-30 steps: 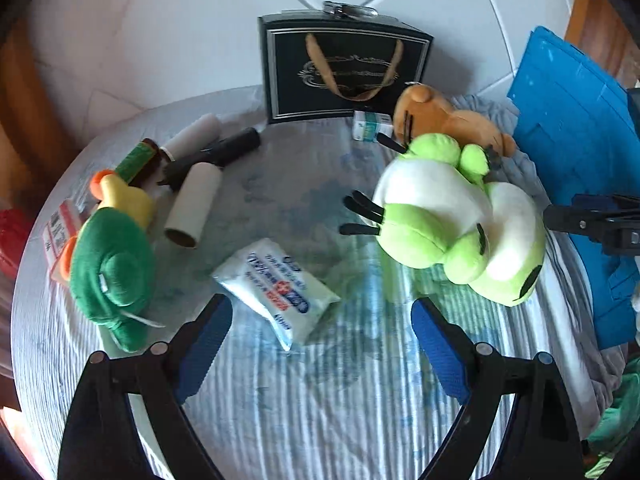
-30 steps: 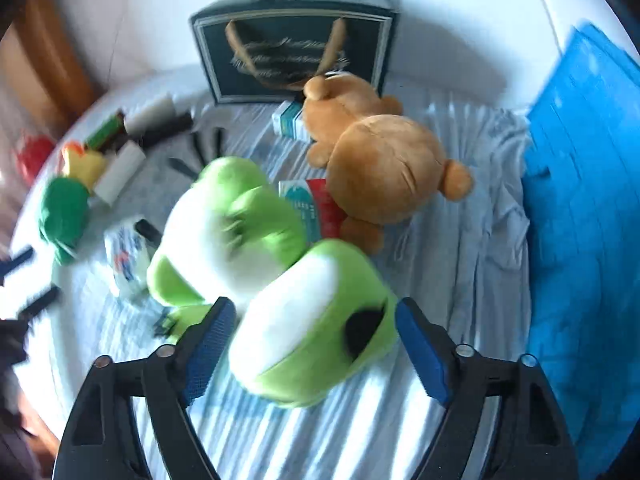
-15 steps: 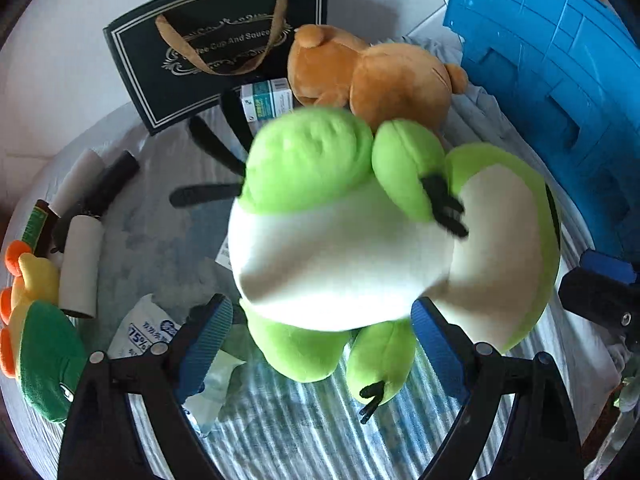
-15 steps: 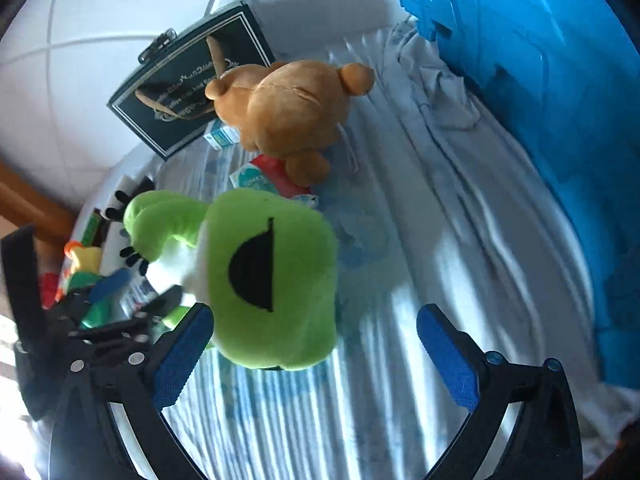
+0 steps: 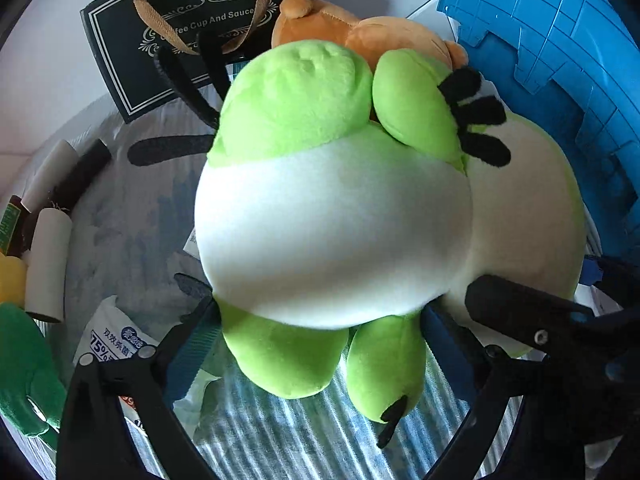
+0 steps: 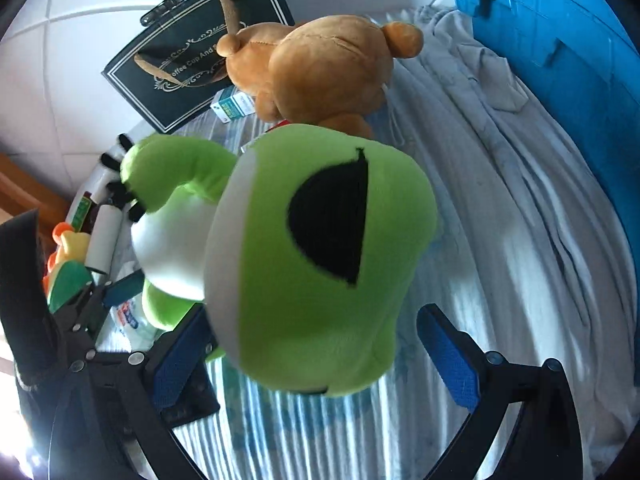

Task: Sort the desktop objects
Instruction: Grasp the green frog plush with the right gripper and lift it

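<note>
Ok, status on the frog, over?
Both hand-held grippers open, left and right straddling green frog plush. Not clamped. Brown bear lies close behind; blue bin at right.

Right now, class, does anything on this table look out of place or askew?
Yes: the green frog plush lies tipped on its side across the striped cloth, leaning against the brown bear plush. Nothing looks spilled or damaged.

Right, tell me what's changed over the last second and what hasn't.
Both grippers closed in on the green frog plush: the left gripper now straddles its legs and belly, the right gripper its head, jaws wide on both; no firm grip visible. Unmoved: brown bear plush, black gift bag, wipes pack, blue crate.
</note>
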`<state>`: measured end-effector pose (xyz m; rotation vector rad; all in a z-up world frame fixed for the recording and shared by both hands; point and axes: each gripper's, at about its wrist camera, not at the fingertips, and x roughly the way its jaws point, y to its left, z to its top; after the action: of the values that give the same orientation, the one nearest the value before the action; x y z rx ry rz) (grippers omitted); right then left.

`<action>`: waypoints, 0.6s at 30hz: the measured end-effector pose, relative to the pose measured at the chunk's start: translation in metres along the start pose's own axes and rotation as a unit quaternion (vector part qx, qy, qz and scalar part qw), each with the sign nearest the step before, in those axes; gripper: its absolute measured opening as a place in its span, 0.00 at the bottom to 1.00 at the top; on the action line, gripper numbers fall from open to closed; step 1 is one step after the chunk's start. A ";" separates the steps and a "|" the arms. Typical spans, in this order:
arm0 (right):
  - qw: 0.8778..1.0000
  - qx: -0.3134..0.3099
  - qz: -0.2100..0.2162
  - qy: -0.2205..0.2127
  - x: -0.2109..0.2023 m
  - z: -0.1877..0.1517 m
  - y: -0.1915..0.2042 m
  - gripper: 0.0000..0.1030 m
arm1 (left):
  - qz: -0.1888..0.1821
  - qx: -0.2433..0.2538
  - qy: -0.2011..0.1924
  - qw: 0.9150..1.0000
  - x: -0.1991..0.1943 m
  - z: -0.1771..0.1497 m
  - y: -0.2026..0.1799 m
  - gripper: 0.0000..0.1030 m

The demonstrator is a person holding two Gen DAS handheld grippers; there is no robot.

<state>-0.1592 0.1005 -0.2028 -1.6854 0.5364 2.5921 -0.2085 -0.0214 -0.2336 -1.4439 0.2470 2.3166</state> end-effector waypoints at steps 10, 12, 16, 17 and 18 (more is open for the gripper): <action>0.998 -0.065 -0.008 -0.027 -0.035 -0.005 0.014 0.70 | -0.010 -0.010 -0.051 0.999 -0.051 -0.007 -0.006 0.76; 0.997 -0.071 -0.004 -0.042 -0.052 -0.005 0.013 0.69 | -0.008 -0.003 -0.071 0.997 -0.071 -0.004 -0.011 0.73; 0.993 -0.088 0.012 -0.082 -0.092 -0.007 0.019 0.61 | 0.008 0.013 -0.103 0.995 -0.109 0.005 -0.029 0.73; 0.992 -0.088 0.019 -0.084 -0.100 -0.007 0.019 0.53 | 0.013 0.012 -0.109 0.994 -0.115 0.007 -0.033 0.73; 0.993 -0.084 0.023 -0.083 -0.105 -0.006 0.018 0.48 | 0.018 0.009 -0.110 0.994 -0.118 0.007 -0.038 0.73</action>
<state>-0.1125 0.1008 -0.1066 -1.4933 0.3663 2.8495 -0.1525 -0.0131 -0.1234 -1.1704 0.2319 2.4707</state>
